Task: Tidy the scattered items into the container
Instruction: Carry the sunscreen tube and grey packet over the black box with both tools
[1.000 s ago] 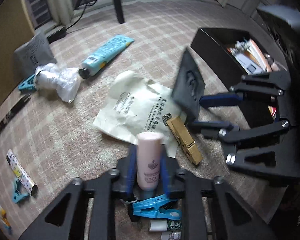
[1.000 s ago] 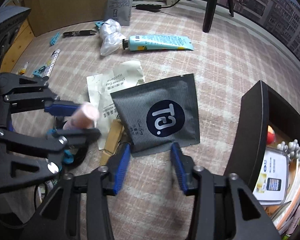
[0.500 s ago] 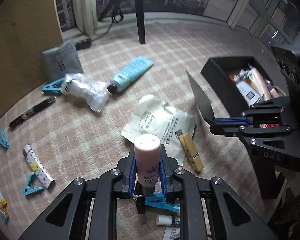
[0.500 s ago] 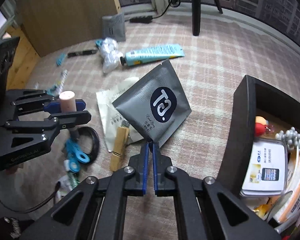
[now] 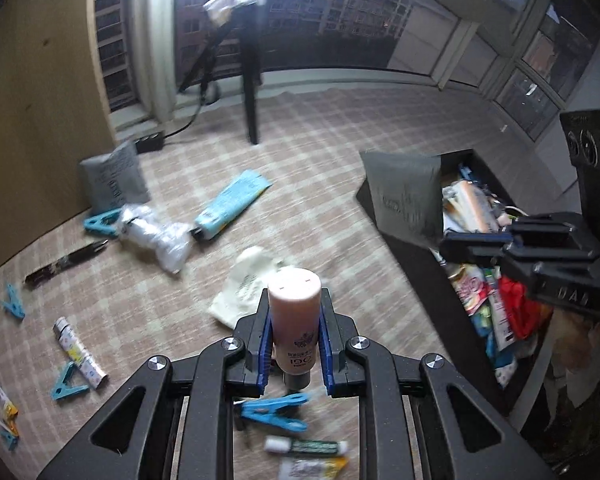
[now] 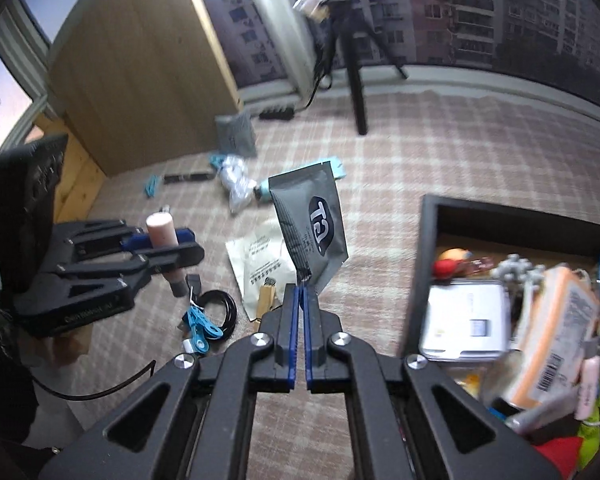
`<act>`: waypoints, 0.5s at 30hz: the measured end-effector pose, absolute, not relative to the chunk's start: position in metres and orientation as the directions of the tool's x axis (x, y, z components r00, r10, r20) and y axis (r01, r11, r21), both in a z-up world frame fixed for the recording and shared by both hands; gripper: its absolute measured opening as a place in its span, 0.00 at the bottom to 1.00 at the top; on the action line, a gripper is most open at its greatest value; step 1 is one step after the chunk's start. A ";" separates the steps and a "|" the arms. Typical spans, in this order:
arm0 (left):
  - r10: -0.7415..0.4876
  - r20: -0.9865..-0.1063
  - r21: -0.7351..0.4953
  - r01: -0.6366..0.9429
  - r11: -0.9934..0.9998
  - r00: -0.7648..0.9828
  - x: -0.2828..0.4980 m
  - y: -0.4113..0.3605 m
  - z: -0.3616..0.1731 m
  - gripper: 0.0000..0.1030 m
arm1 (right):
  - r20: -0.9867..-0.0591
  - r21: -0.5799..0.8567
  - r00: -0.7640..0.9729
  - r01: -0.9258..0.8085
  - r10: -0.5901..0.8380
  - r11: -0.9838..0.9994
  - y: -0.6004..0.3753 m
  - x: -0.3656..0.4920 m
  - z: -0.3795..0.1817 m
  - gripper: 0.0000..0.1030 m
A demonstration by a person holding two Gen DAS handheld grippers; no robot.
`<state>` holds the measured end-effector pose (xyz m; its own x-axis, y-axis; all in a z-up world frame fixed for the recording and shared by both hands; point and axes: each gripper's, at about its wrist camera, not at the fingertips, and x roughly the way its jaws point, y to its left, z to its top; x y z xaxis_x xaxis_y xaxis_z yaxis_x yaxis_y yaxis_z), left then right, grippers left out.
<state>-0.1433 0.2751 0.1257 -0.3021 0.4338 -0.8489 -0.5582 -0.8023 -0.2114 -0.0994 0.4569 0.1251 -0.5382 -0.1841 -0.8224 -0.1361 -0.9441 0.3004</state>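
My left gripper (image 5: pixel 294 320) is shut on a pink bottle (image 5: pixel 295 320), held upright above the carpet; it also shows in the right wrist view (image 6: pixel 162 236). My right gripper (image 6: pixel 302 300) is shut on a corner of a grey foil pouch (image 6: pixel 312 224) marked "Ta", lifted off the floor; in the left wrist view the pouch (image 5: pixel 406 196) hangs over the near rim of the black container (image 5: pixel 412 264). The container (image 6: pixel 420 272), full of mixed items, sits right of the right gripper.
On the carpet lie a cream paper bag (image 6: pixel 260 256), a wooden peg (image 6: pixel 265 300), a teal tube (image 5: pixel 232 204), a plastic-wrapped bundle (image 5: pixel 156 236), a second grey pouch (image 5: pixel 112 180), blue pegs (image 5: pixel 274 410), a patterned tube (image 5: pixel 80 354) and a black cable loop (image 6: pixel 220 312). A tripod leg (image 5: pixel 252 104) stands behind.
Both grippers rose from the floor. The right gripper shut on the grey pouch and carried it up toward the container. The left kept its hold on the pink bottle.
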 end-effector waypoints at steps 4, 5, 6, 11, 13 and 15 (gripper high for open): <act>0.459 -0.839 -0.224 -0.582 -0.782 -0.293 -0.138 0.304 0.134 0.18 | -0.815 0.294 -0.563 -0.204 -0.134 -0.934 0.485 -0.079 0.143 0.02; 0.468 -0.837 -0.234 -0.588 -0.775 -0.284 -0.138 0.312 0.136 0.18 | -0.815 0.292 -0.567 -0.226 -0.118 -0.929 0.493 -0.073 0.147 0.02; 0.477 -0.834 -0.241 -0.596 -0.766 -0.277 -0.137 0.321 0.137 0.18 | -0.815 0.286 -0.570 -0.245 -0.101 -0.926 0.500 -0.066 0.150 0.02; 0.499 -0.831 -0.254 -0.631 -0.733 -0.246 -0.134 0.369 0.144 0.18 | -0.819 0.267 -0.574 -0.349 -0.020 -0.898 0.539 -0.028 0.162 0.02; 0.508 -0.831 -0.262 -0.646 -0.717 -0.228 -0.132 0.385 0.144 0.18 | -0.822 0.255 -0.570 -0.391 0.015 -0.884 0.554 -0.011 0.164 0.02; 0.514 -0.831 -0.260 -0.668 -0.698 -0.214 -0.128 0.406 0.146 0.18 | -0.822 0.250 -0.568 -0.427 0.043 -0.869 0.567 0.005 0.167 0.02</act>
